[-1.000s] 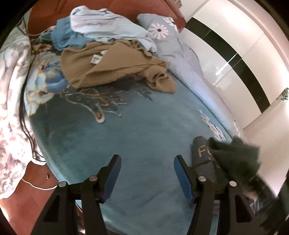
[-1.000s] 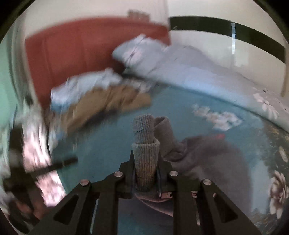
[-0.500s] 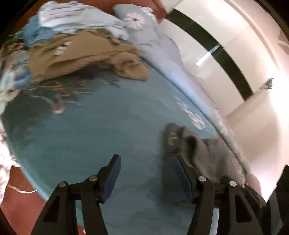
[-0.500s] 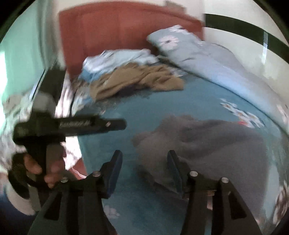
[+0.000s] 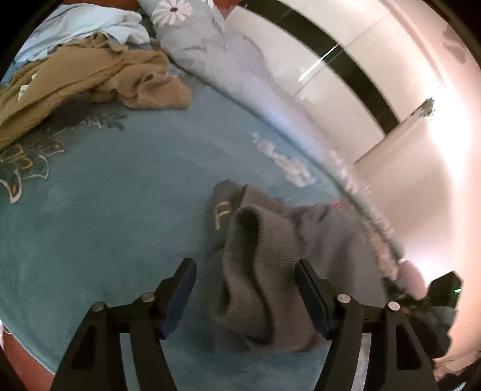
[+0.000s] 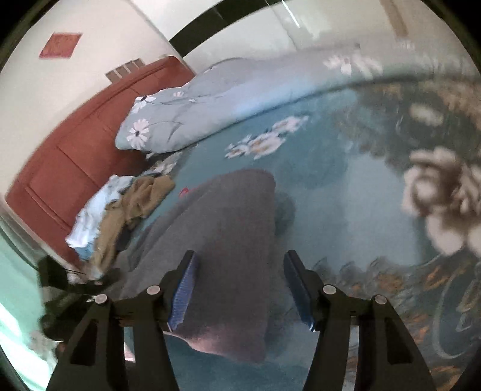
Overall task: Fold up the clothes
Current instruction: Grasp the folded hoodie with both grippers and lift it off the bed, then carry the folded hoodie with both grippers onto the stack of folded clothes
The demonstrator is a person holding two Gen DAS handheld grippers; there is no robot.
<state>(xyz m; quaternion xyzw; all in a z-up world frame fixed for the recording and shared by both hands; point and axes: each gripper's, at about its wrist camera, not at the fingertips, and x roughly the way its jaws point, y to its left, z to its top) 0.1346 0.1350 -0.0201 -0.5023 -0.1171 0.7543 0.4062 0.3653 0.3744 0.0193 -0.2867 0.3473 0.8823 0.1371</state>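
A grey knit garment [image 5: 270, 264] lies crumpled on the teal bedspread [image 5: 105, 210], its ribbed cuff folded over and a small logo showing at its far end. My left gripper [image 5: 245, 296] is open just above it, the fingers on either side of the cuff. In the right wrist view the same grey garment [image 6: 228, 240] stretches away from me. My right gripper [image 6: 239, 288] is open over its near end, with cloth below the gap but not pinched.
A heap of clothes sits near the red headboard [image 6: 60, 156]: a tan sweater [image 5: 84, 78] and pale blue garments [image 5: 87, 24]. A rolled floral duvet [image 6: 225, 96] runs along the far side. White wardrobe panels with a black stripe [image 5: 345, 66] stand beyond the bed.
My right gripper let go of the grey cuff it held a second ago and now stands open. My left gripper swung right until the grey garment lay between its fingers.
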